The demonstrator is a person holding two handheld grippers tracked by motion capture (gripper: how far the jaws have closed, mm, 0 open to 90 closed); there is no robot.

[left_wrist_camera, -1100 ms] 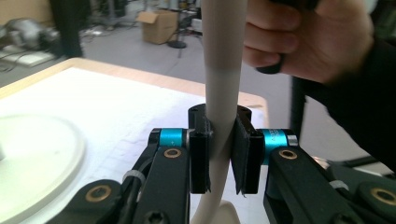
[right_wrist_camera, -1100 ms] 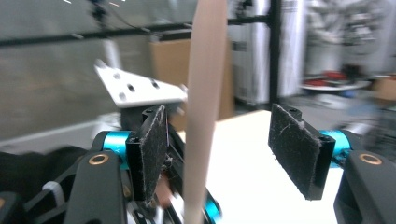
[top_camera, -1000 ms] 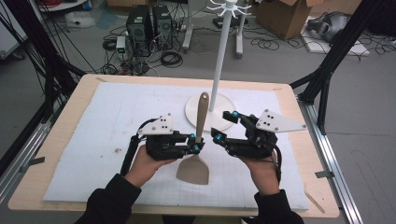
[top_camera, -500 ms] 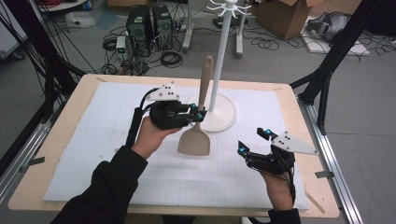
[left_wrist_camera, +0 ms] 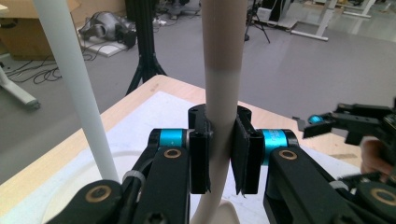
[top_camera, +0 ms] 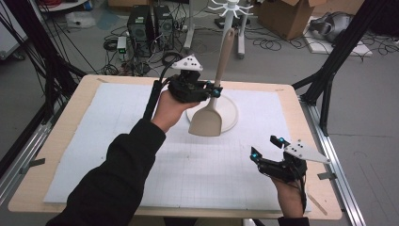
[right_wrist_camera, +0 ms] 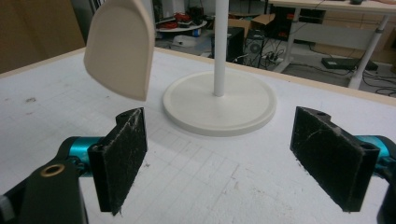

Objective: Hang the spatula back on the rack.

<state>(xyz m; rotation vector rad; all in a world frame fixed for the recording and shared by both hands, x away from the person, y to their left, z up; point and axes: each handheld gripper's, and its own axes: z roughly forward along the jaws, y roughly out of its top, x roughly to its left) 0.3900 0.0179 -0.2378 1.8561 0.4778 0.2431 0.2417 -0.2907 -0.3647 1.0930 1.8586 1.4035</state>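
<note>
Currently, a spatula (top_camera: pixel 209 117) is held aloft in the left hand-held gripper (top_camera: pixel 214 89), beside the stand's pole (left_wrist_camera: pixel 77 88).

The handle is clamped between the left jaws just above the blade, with the blade hanging over the stand's round base (top_camera: pixel 230 113) on the desk (top_camera: pixel 56 141). The right hand-held gripper (top_camera: pixel 266 148) is held low near the desk's right front, its jaws spread wide and empty. Because the grip is taken low on a long handle, swinging or slipping is judged possible; the pole may be struck if the handle is tilted sideways.
</note>
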